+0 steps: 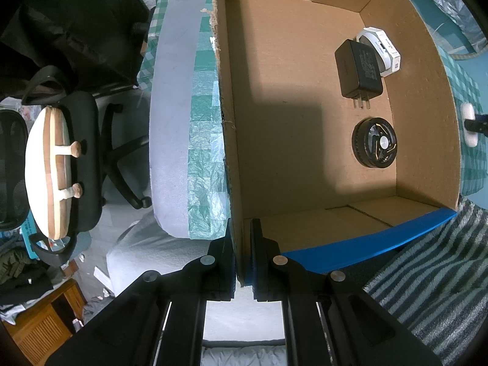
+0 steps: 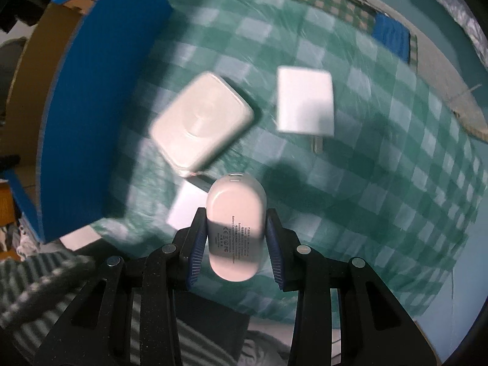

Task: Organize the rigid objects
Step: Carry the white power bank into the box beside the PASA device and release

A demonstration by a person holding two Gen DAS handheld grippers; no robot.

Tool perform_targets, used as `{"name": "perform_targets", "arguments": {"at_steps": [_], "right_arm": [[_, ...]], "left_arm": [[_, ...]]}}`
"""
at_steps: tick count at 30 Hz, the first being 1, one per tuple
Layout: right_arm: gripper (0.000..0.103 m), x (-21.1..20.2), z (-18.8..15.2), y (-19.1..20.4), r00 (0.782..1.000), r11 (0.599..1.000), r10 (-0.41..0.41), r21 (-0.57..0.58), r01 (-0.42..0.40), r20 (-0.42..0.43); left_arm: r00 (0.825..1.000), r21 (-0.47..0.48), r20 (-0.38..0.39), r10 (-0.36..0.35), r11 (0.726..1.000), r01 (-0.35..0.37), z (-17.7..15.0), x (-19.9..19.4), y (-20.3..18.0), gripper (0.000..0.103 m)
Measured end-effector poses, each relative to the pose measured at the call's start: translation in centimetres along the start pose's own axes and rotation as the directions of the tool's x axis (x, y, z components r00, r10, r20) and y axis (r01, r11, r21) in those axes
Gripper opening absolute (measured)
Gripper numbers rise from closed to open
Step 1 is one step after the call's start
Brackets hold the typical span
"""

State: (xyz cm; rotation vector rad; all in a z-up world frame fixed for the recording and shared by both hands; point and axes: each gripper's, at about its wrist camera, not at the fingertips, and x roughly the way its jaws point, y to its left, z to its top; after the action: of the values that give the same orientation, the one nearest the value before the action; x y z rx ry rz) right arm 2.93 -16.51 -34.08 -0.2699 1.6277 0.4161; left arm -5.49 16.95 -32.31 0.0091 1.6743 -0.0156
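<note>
Right claw [image 2: 235, 231]: clamped across the narrow sides of a white oval power bank [image 2: 234, 225], held above the checkered worktop [image 2: 381, 158].
Handling: judged rigid, smooth and rather slippery; rounded ends offer little purchase, so the flat mid-body sides suit best.
Left claw [image 1: 243, 256]: closed on the near wall of the cardboard box [image 1: 231, 158], steadying it.
Box contents: black charger [image 1: 358, 67], white device [image 1: 379, 50], small black fan [image 1: 374, 143], grouped at one side.
Open room: bare box floor elsewhere.
Remaining: white square pack [image 2: 202, 122] and white adapter [image 2: 305, 103] lie near the box's blue wall [image 2: 100, 97].
</note>
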Motion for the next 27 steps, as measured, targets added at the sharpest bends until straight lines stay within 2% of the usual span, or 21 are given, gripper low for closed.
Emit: {"name": "perform_targets", "arguments": {"at_steps": [7,16,27], "right_arm": [[0.036,-3.8,1.9,4.3,0.998,0.997,0.02,-0.079,-0.015,0.06],[0.036,-6.4,5.3,9.3,0.993,0.98,0.046,-0.199,-0.024,0.106],[0.036,-5.5,8.3,16.0,0.993,0.947,0.058,-0.32,-0.022,0.105]], "left_arm": [[1.0,-0.004,0.0,-0.002,1.0,0.002,0.0,0.0,0.0,0.006],[1.0,-0.004,0.0,-0.003,1.0,0.003,0.2,0.1,0.0,0.006],[1.0,-0.005,0.001,-0.007,1.0,0.007,0.2,0.3,0.0,0.006]]}}
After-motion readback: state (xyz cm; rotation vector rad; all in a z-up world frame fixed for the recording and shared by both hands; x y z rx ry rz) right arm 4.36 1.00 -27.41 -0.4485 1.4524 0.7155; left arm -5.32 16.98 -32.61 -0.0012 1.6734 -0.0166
